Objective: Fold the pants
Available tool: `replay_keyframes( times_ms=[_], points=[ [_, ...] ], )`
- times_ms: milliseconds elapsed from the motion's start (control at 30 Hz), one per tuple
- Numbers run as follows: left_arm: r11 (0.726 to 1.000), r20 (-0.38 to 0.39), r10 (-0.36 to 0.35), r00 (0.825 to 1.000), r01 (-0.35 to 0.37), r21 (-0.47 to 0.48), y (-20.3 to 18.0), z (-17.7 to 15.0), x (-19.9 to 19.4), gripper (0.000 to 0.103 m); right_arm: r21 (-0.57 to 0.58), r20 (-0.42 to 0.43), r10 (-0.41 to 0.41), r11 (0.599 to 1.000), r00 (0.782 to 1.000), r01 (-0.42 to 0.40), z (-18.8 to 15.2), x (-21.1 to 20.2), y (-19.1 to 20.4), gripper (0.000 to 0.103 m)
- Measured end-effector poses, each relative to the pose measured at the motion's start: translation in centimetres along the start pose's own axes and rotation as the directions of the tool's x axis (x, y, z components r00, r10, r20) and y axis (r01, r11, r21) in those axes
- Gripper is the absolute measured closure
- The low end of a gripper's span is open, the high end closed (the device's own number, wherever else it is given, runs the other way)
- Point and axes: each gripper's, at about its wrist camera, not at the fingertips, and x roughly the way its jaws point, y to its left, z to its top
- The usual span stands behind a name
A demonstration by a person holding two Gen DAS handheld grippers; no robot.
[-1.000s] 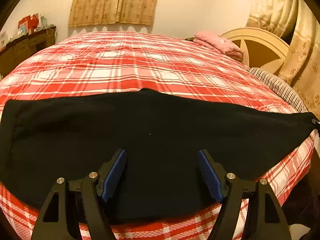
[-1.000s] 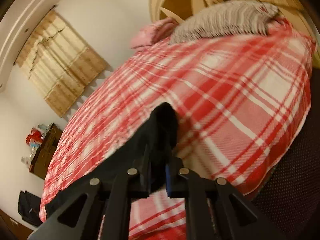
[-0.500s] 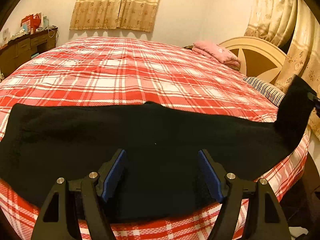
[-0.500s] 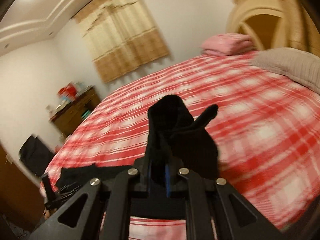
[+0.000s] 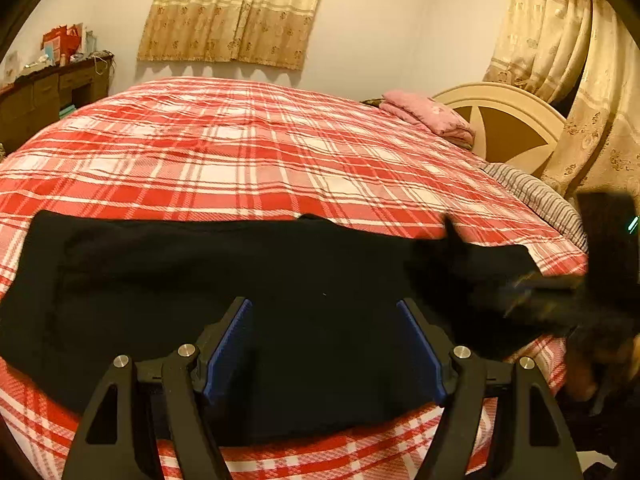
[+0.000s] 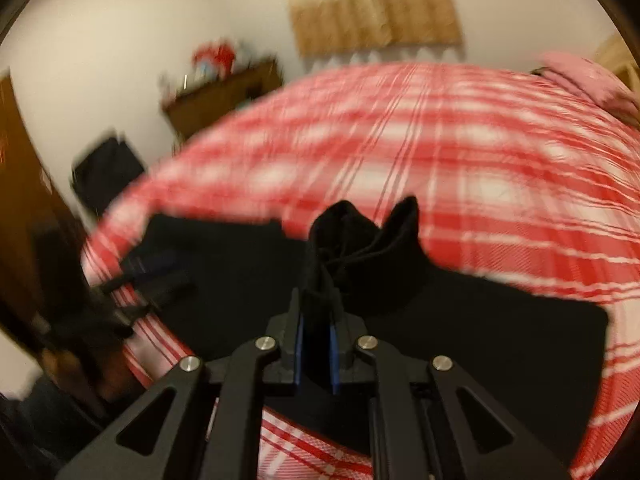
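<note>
Black pants [image 5: 248,280] lie lengthwise leftward from right gripper [image 6: 316,354] pinching their end, left gripper [image 5: 324,344] spread above

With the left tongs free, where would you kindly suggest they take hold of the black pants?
Probably the near edge of the pants, approached from the bed's front side: that hem lies flat just ahead of the open left tongs.

One black fabric pants [image 5: 280,300]; one red-white plaid bedspread [image 5: 260,160]; one pink folded blanket [image 5: 430,114]; one striped grey pillow [image 5: 536,196]; two beige patterned curtains [image 5: 236,12]; two black two-finger grippers [image 5: 324,344].
</note>
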Motion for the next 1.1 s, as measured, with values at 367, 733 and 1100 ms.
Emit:
replay_keyframes(
  times_ms=[367,733,1100],
  points=[
    [0.965,-0.122,-0.258,0.958,0.250,-0.078,-3.3,0.3,3.8,0.028,-0.028,-0.074,0.017,0.999,0.997,-0.019,-4.1,-2.2,-1.4,0.039],
    [0.982,-0.182,-0.174,0.968,0.185,0.043,-7.0,1.5,6.3,0.028,0.066,0.025,-0.041,0.997,0.999,0.039,-5.6,-5.1,-3.6,0.035],
    [0.994,-0.106,-0.100,0.989,0.095,-0.055,-1.3,2.2,3.5,0.028,-0.083,0.011,-0.025,0.996,1.000,0.025,-2.3,0.6,2.3,0.042]
  ],
)
